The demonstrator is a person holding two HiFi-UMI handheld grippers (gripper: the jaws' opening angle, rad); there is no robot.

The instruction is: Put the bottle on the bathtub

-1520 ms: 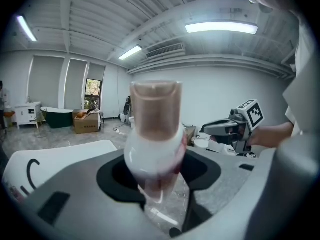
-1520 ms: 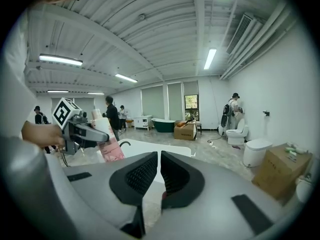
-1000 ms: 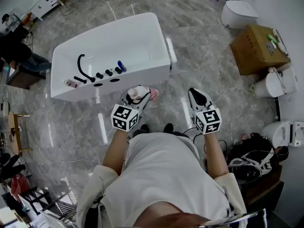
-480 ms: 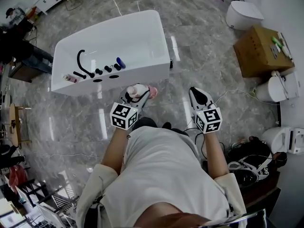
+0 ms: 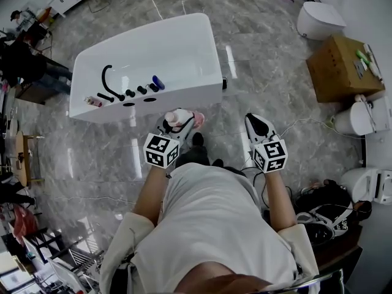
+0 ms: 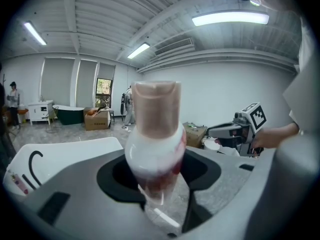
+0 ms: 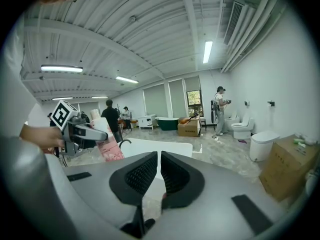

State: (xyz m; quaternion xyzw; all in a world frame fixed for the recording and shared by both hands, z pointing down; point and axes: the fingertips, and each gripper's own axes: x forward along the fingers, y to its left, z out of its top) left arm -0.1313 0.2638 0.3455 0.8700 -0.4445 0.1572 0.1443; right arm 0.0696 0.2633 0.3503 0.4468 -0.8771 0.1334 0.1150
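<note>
My left gripper (image 5: 176, 123) is shut on a white bottle (image 5: 178, 117) with a pinkish cap and a pink label. In the left gripper view the bottle (image 6: 154, 145) stands upright between the jaws and fills the middle. It hangs just in front of the near rim of the white bathtub (image 5: 184, 48), which has a black tap (image 5: 109, 82) and black knobs on its left ledge. My right gripper (image 5: 258, 125) hovers over the floor to the right, its jaws closed with nothing between them (image 7: 158, 173). The held bottle (image 7: 109, 145) shows at the left in the right gripper view.
A small blue object (image 5: 158, 82) and a small pink item (image 5: 93, 101) lie on the tub ledge. A cardboard box (image 5: 340, 67) and white toilets (image 5: 322, 19) stand at the right. A dark bag (image 5: 324, 207) lies by my right side. People stand far off (image 7: 221, 109).
The view has shifted slightly, so the bathtub sits a little lower and nearer. Both grippers keep their pose, the left still holding the bottle.
</note>
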